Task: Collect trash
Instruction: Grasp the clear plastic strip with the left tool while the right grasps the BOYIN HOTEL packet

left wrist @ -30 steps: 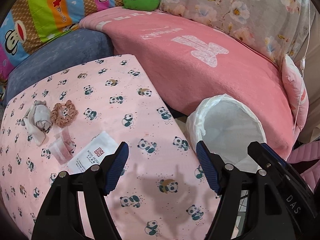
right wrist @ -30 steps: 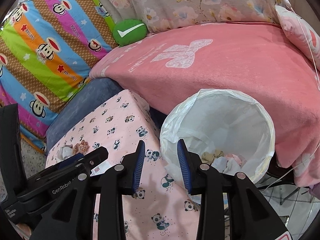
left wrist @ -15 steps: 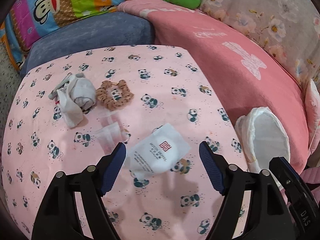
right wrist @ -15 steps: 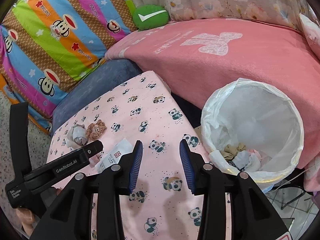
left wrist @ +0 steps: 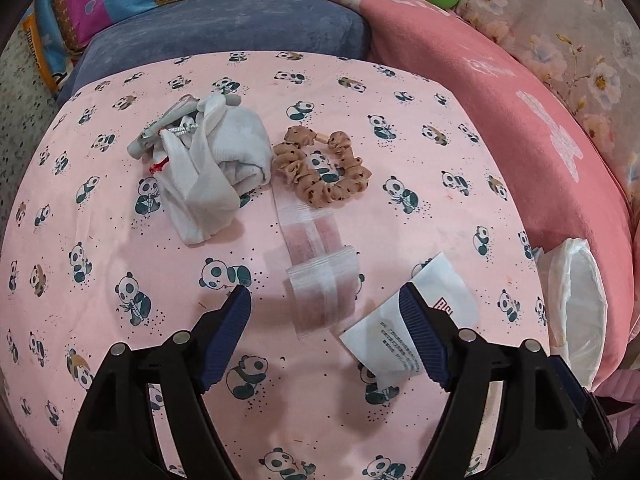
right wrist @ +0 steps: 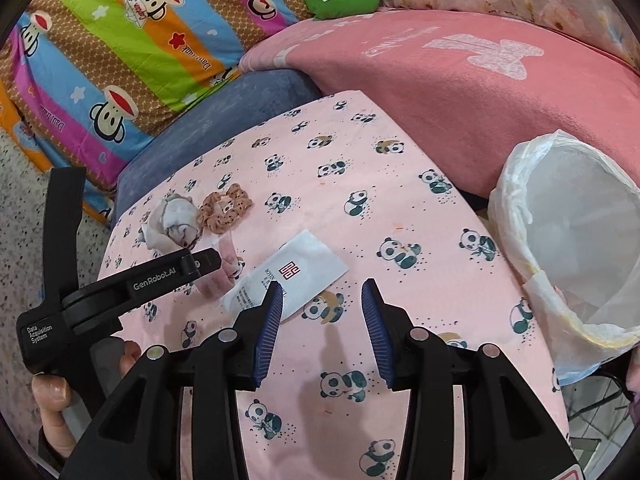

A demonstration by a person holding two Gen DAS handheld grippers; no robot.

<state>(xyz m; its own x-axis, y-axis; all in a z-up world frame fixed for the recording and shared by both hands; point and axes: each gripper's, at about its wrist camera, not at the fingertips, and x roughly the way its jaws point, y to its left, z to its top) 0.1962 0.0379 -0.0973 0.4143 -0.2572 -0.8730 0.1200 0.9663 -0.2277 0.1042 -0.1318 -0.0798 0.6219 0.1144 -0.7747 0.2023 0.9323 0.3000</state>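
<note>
A folded clear zip bag (left wrist: 320, 292) lies on the panda-print cloth (left wrist: 120, 240), right under my left gripper (left wrist: 323, 292), which is open and holds nothing. A white printed packet (left wrist: 400, 344) lies beside the bag, partly behind the right finger. Farther off are a bundle of white cloth (left wrist: 216, 168) and a brown scrunchie (left wrist: 324, 172). In the right wrist view, my right gripper (right wrist: 322, 285) is open and empty just past the same packet (right wrist: 304, 276). The left gripper (right wrist: 208, 259) shows from the side above the clear bag (right wrist: 226, 258).
A bin with a white liner (right wrist: 576, 248) stands off the cloth's right edge, also seen at the right of the left wrist view (left wrist: 576, 312). A pink blanket (right wrist: 460, 92), a blue cushion (left wrist: 224, 28) and a striped quilt (right wrist: 120, 48) lie behind. A hand (right wrist: 52, 396) holds the left gripper.
Both grippers swung left from the bin and lower over the cloth. The left one now hangs over the clear bag. The right jaws spread a little wider.
</note>
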